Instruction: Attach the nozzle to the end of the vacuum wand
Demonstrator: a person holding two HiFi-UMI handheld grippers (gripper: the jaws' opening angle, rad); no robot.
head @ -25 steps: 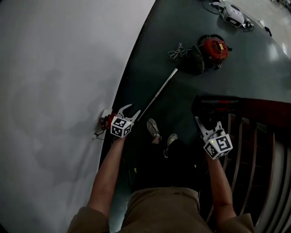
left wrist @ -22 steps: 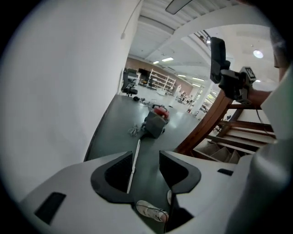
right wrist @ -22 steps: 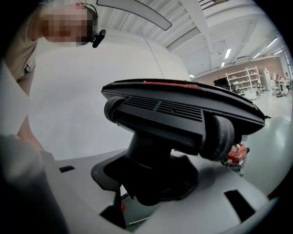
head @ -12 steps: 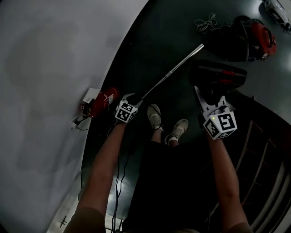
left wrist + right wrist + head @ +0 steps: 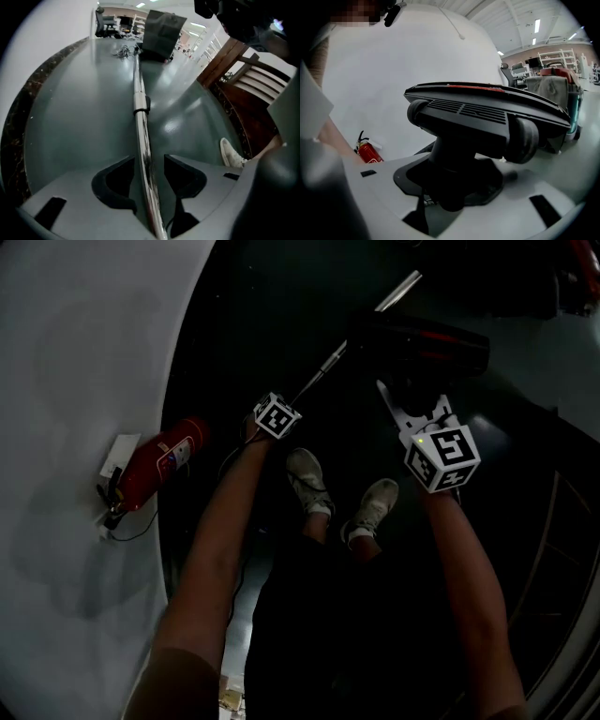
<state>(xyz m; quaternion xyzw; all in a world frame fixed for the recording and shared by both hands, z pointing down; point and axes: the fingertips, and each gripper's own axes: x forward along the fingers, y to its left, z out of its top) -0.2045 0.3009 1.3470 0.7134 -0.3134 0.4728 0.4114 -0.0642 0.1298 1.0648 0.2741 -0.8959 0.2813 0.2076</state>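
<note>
The nozzle point(image 5: 487, 117), a black floor head, is clamped by its neck in the right claw point(image 5: 452, 183) and fills the middle of the right gripper view. In the head view it's upper right. The chrome vacuum wand point(image 5: 140, 126) lies on the grey floor point(image 5: 79, 108) and runs up the centre of the left gripper view, right between the jaws of the left claw point(image 5: 150, 161). Those jaws are opening, with a gap on either side. A red fire extinguisher point(image 5: 159, 460) sits centre left of the head view.

Head view's dim: floor point(image 5: 281, 296) nearly black, only the wall point(image 5: 84, 334) on the left catches light. Gripper views are brighter but fisheye-bent, dark corners, ceiling lights point(image 5: 538, 24) glaring, shiny streaks down the wand point(image 5: 143, 154).
</note>
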